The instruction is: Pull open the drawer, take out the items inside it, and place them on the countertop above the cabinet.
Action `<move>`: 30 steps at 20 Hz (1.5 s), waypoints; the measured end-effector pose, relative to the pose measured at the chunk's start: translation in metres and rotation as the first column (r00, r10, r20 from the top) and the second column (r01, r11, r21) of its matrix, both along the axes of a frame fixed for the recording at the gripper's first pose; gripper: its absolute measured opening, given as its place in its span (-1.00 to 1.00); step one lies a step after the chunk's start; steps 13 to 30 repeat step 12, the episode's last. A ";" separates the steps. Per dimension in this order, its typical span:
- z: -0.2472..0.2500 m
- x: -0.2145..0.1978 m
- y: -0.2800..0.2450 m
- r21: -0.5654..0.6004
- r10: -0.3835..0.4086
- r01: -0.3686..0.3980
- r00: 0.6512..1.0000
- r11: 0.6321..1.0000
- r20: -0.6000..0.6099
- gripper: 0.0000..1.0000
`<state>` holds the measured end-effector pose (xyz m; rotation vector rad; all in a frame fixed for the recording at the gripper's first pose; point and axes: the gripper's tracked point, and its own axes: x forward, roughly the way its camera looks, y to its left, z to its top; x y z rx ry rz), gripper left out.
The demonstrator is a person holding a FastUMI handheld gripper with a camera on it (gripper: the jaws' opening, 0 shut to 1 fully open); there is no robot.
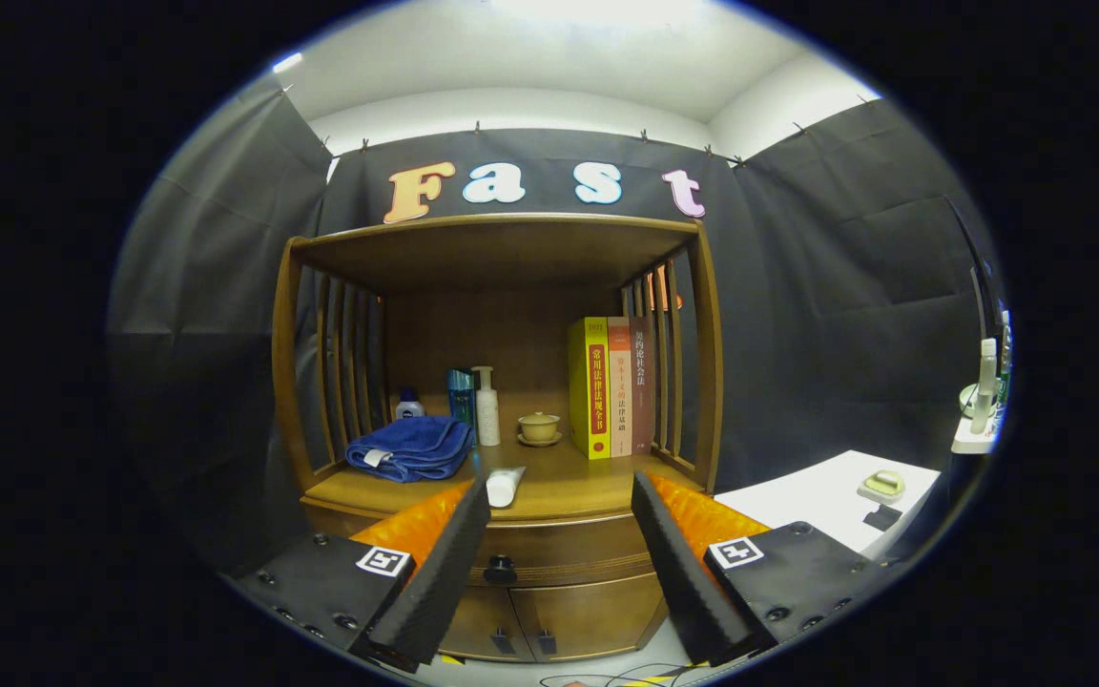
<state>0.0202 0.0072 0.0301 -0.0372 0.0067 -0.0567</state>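
Here we see the drawer knob (pixel 500 570), low centre-left of frame, just beyond our gripper's (pixel 559 496) parted, empty fingers.

My handheld two-finger gripper (pixel 559 496) shows ribbed fingers (pixel 445 563) spread apart, orange housings behind them, and dark screw-studded plates each carrying a square black-and-white marker (pixel 384 561).

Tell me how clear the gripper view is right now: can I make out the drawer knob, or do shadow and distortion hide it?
Gripper view: sharp, no motion blur; fisheye bends the cabinet posts outward. Ceiling glare stays above the shelf. The drawer knob sits in shade yet is readable, between the open gripper fingers, nearer the left one.
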 end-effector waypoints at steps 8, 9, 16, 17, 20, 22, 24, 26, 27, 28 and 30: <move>0.002 0.001 0.000 0.005 0.004 -0.004 1.000 1.000 0.003 0.97; 0.002 0.000 0.000 0.004 0.005 -0.005 1.000 1.000 0.003 0.97; 0.001 0.002 0.002 0.005 0.010 -0.010 1.000 1.000 -0.001 0.97; 0.001 0.002 0.002 0.005 0.010 -0.010 1.000 1.000 -0.001 0.97; 0.001 0.002 0.002 0.005 0.010 -0.010 1.000 1.000 -0.001 0.97; 0.001 0.002 0.002 0.005 0.010 -0.010 1.000 1.000 -0.001 0.97; 0.001 0.002 0.002 0.005 0.010 -0.010 1.000 1.000 -0.001 0.97; 0.001 0.002 0.002 0.005 0.010 -0.010 1.000 1.000 -0.001 0.97; 0.001 0.002 0.002 0.005 0.010 -0.010 1.000 1.000 -0.001 0.97; 0.001 0.002 0.002 0.005 0.010 -0.010 1.000 1.000 -0.001 0.97; 0.001 0.002 0.002 0.005 0.010 -0.010 1.000 1.000 -0.001 0.97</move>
